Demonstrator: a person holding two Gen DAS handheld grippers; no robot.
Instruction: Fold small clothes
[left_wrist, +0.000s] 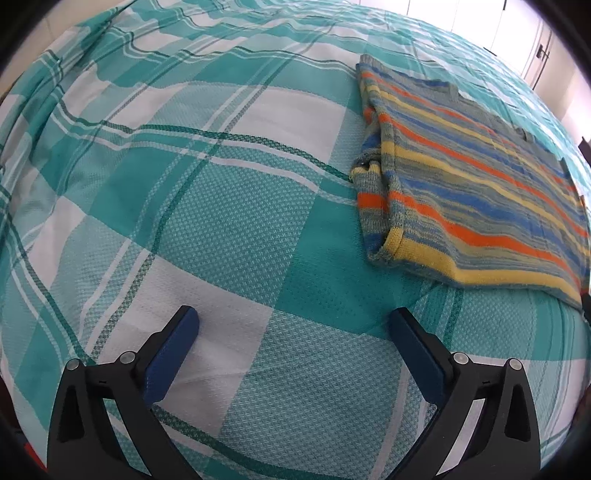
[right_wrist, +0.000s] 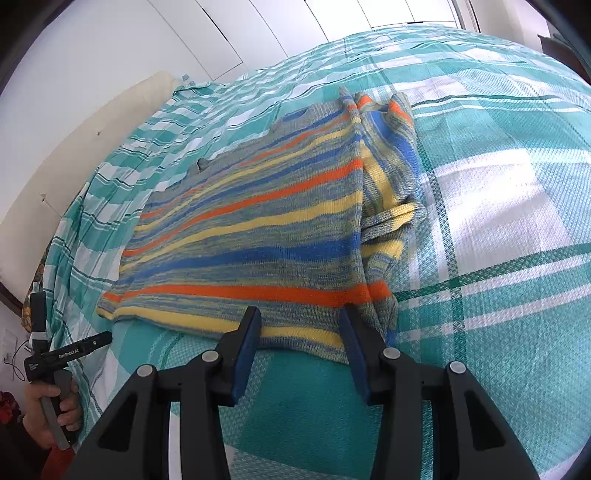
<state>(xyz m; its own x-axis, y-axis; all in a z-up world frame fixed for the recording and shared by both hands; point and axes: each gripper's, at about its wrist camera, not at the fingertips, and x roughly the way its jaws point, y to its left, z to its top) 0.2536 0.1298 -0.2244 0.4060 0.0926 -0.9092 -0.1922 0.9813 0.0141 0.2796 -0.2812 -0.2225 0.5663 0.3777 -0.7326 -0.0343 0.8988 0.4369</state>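
A small knitted sweater (left_wrist: 476, 192) with orange, yellow, blue and grey stripes lies flat on the bed, one sleeve folded in along its side. It also shows in the right wrist view (right_wrist: 266, 229). My left gripper (left_wrist: 293, 319) is open and empty over bare bedspread, to the left of and nearer than the sweater's hem corner. My right gripper (right_wrist: 301, 319) is open, its fingertips at the sweater's yellow hem edge, not closed on it. The folded sleeve (right_wrist: 391, 173) lies along the right side in that view.
The bed is covered by a teal and white plaid bedspread (left_wrist: 207, 206). A white wall and cream headboard (right_wrist: 92, 136) lie at the far left. The left hand holding the other gripper's handle (right_wrist: 55, 373) shows at the bed's left edge.
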